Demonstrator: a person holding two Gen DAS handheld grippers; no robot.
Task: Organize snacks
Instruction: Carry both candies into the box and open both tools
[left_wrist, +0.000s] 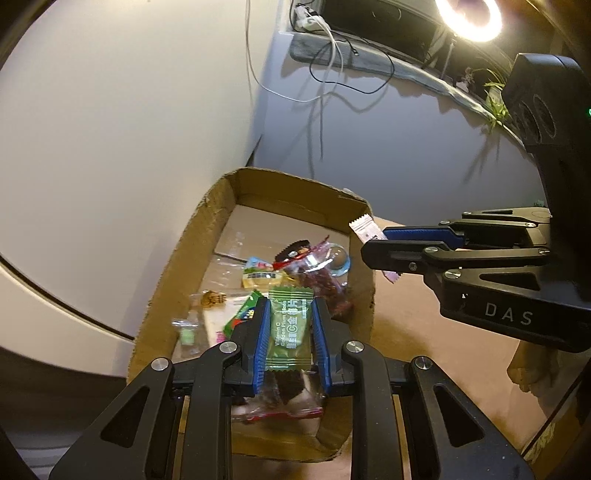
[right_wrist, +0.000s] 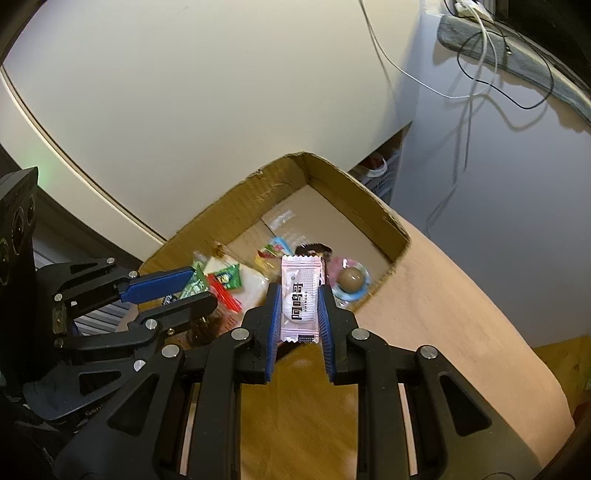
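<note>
The left claw is clamped on a green plum-slice sachet, the right claw on a pale pink sachet; both hang over the cardboard box of loose snacks on the table; best to bring each well inside the rim before letting go; each sachet's long axis runs along the fingers, pointing forward into the box

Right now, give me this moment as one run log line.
left gripper: shut on green plum candy packet | right gripper: shut on pale pink sachet | both above open cardboard box
</note>
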